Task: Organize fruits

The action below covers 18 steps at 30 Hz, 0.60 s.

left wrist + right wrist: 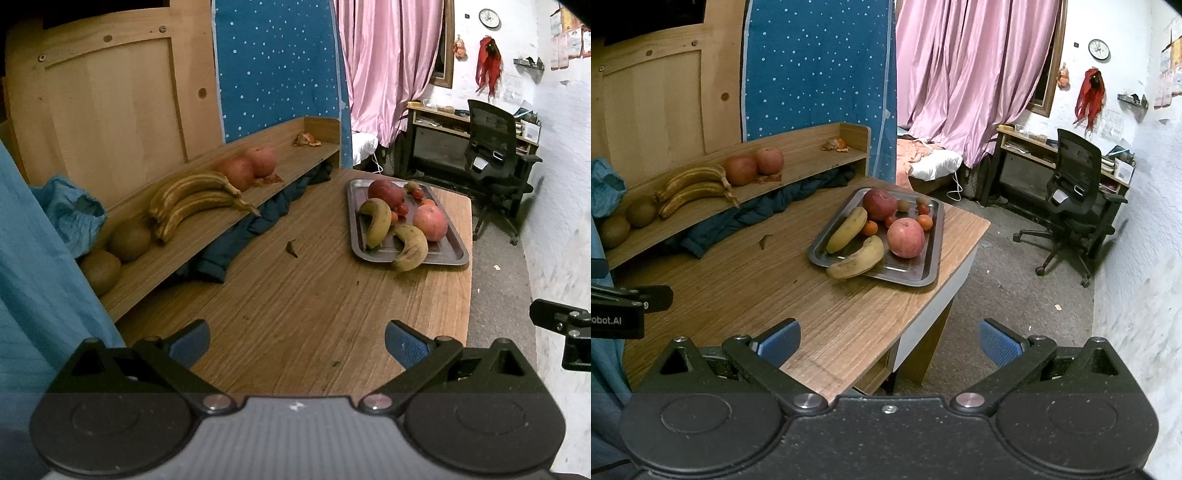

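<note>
A metal tray (448, 254) (925, 273) sits at the wooden table's far right corner. It holds two bananas (378, 221) (857, 256), two apples (430, 221) (905, 236) and several small orange and red fruits (925, 221). On the raised shelf (207, 229) (798, 173) at the left lie a banana bunch (195, 199) (692, 188), two red apples (247, 166) (753, 166) and two brown kiwis (129, 238) (641, 212). My left gripper (295, 343) hangs open over the near table. My right gripper (888, 343) is open above the table's near right edge. Both hold nothing.
Dark blue cloth (236, 236) is stuffed under the shelf. A small leaf scrap (291, 248) lies on the table (332, 314). Peel scraps (306, 139) sit at the shelf's far end. An office chair (1075, 199) and desk stand across the floor on the right.
</note>
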Each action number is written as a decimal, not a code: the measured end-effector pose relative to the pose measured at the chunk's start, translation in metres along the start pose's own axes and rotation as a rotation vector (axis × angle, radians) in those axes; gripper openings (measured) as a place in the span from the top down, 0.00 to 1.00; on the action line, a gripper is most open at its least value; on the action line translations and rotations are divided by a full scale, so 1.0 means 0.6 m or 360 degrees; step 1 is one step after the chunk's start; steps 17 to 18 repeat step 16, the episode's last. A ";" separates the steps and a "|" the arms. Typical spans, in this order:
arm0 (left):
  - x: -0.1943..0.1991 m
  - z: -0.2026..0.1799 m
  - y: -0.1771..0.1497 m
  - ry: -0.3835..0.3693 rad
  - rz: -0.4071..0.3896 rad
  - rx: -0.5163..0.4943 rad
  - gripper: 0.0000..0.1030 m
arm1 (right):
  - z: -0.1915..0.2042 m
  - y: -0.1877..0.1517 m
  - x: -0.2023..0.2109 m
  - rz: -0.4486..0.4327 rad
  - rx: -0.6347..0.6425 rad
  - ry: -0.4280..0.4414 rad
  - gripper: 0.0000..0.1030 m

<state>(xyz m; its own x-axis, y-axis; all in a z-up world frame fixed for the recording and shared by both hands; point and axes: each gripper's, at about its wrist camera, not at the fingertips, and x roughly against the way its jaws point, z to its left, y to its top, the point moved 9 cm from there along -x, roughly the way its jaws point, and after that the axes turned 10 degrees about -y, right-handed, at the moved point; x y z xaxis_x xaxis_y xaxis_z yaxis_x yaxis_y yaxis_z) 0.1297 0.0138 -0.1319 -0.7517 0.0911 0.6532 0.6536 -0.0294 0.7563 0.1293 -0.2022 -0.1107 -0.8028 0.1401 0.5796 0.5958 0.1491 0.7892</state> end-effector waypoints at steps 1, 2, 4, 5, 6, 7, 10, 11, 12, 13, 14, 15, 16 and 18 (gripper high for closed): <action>-0.001 0.001 0.001 0.0002 0.0001 0.0002 0.00 | 0.000 0.000 0.000 0.0001 0.0000 0.0001 0.01; -0.001 0.002 0.002 0.0004 0.0001 0.0004 0.00 | 0.000 0.000 0.000 0.0000 0.0000 0.0000 0.01; -0.003 0.003 0.003 0.0006 0.0001 0.0006 0.00 | 0.000 -0.001 0.000 0.0001 0.0001 0.0002 0.01; -0.003 0.003 0.003 0.0007 0.0003 0.0007 0.00 | 0.001 0.002 -0.002 0.0003 0.0003 0.0003 0.01; -0.004 0.004 0.003 0.0009 0.0004 0.0007 0.00 | 0.001 0.002 -0.002 0.0003 0.0002 0.0003 0.01; -0.005 0.004 0.004 0.0010 0.0005 0.0007 0.00 | 0.001 0.002 -0.002 0.0003 0.0003 0.0004 0.01; -0.006 0.005 0.005 0.0011 0.0006 0.0010 0.00 | 0.001 0.001 -0.004 0.0005 0.0005 0.0005 0.01; -0.007 0.005 0.006 0.0012 0.0007 0.0011 0.00 | 0.002 0.002 -0.004 0.0005 0.0004 0.0003 0.01; -0.008 0.006 0.006 0.0013 0.0008 0.0013 0.00 | 0.002 0.002 -0.004 0.0004 0.0004 0.0003 0.01; -0.010 0.007 0.007 0.0014 0.0011 0.0015 0.00 | 0.002 0.002 -0.004 0.0003 0.0005 0.0002 0.01; -0.011 0.007 0.008 0.0015 0.0013 0.0017 0.00 | 0.002 0.002 -0.004 0.0005 0.0005 0.0003 0.01; -0.013 0.007 0.009 0.0016 0.0015 0.0020 0.00 | 0.002 0.001 -0.004 0.0006 0.0007 0.0003 0.01; -0.015 0.007 0.010 0.0016 0.0017 0.0023 0.00 | 0.002 0.001 -0.004 0.0005 0.0006 0.0002 0.01; -0.015 0.007 0.010 0.0016 0.0017 0.0023 0.00 | 0.002 0.001 -0.004 0.0005 0.0006 0.0002 0.01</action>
